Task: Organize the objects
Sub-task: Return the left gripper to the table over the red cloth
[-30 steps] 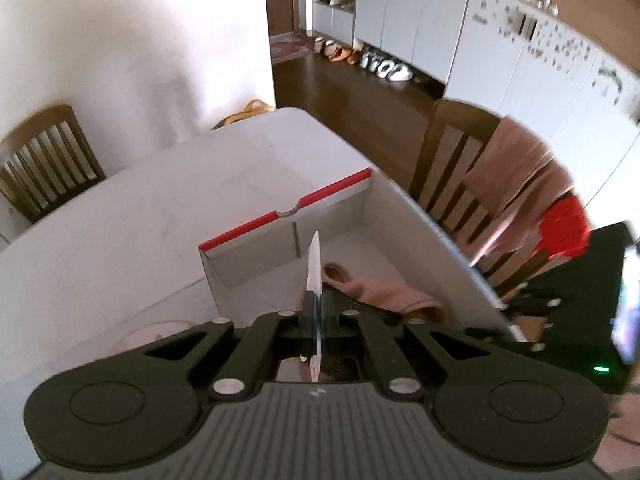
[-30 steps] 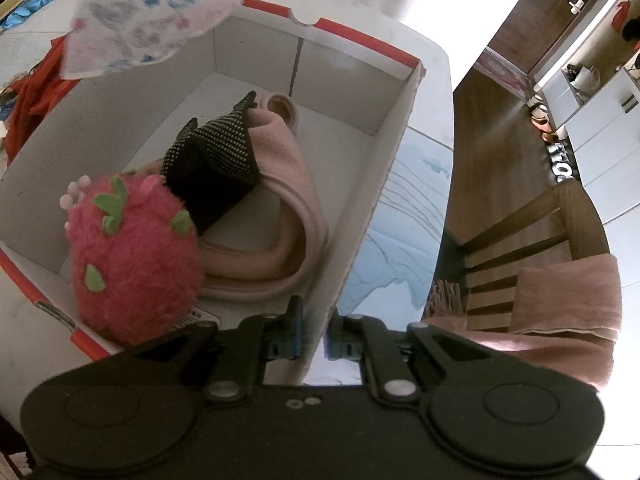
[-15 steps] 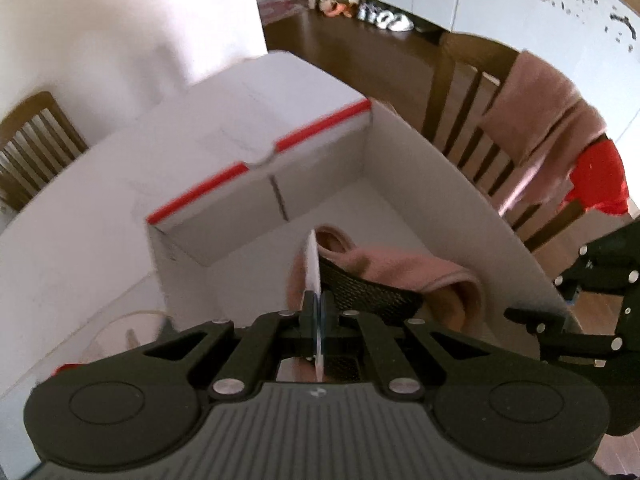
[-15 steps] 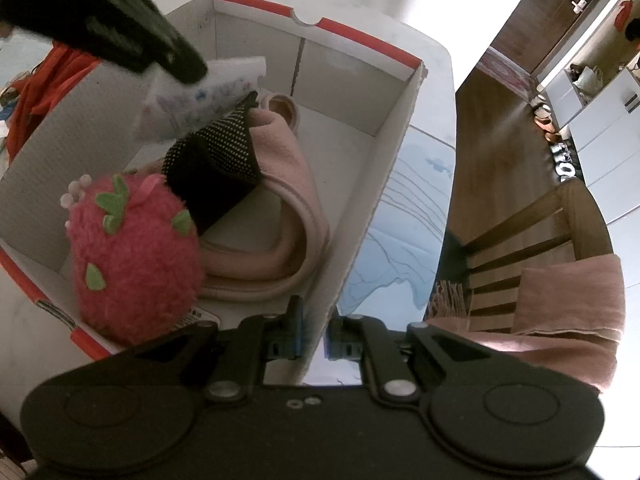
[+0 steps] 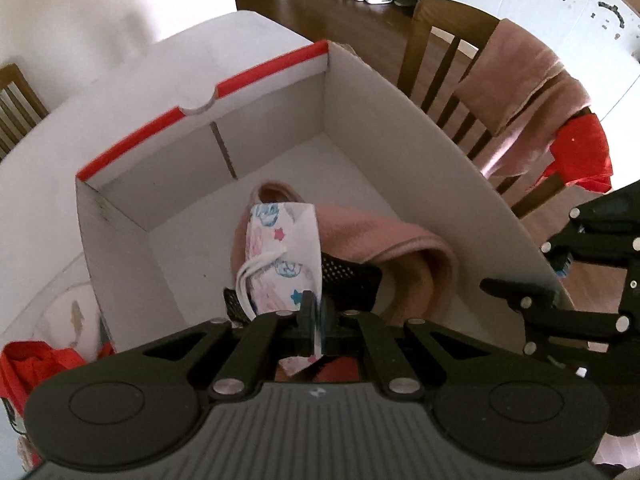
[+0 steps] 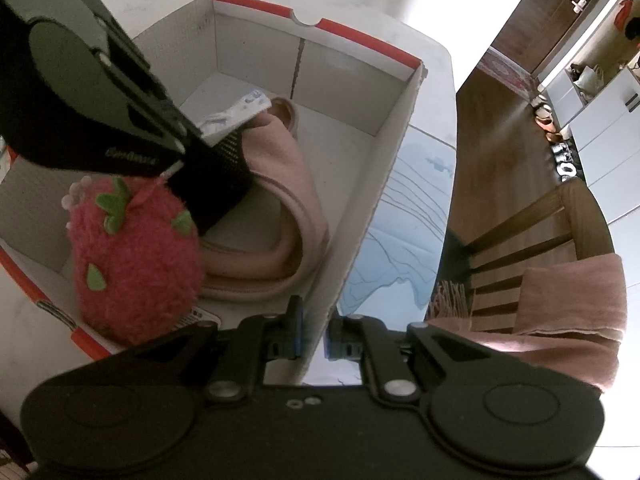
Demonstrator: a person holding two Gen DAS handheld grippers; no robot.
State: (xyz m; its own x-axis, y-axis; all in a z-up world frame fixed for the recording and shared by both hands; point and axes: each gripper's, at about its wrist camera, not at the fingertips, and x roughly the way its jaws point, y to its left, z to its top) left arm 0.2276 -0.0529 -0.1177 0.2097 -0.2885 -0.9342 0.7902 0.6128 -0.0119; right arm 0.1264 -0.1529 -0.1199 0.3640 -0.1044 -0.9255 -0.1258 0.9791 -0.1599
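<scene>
A white cardboard box [image 5: 200, 108] with a red rim stands on the table. Inside lie a pink cloth [image 5: 380, 236], a black dotted mesh item [image 5: 348, 276] and a red strawberry plush [image 6: 132, 256]. My left gripper [image 5: 318, 312] is down inside the box, shut on a white patterned face mask [image 5: 284, 256] that drapes over the mesh item and the cloth. In the right wrist view the mask [image 6: 236, 114] shows just beyond the left gripper's tips. My right gripper [image 6: 314, 320] is shut on the box's side wall [image 6: 380, 184], with one finger inside and one outside.
A wooden chair [image 5: 440, 72] with a pink towel [image 5: 520, 80] and a red cloth [image 5: 580, 152] stands beside the box. A red item [image 5: 36, 364] lies on the table at the left. A blue-and-white mat [image 6: 400, 248] lies by the box wall.
My left gripper has come down into the box with the mask, which now rests on the mesh item and pink cloth. The right gripper has kept still on the wall.
</scene>
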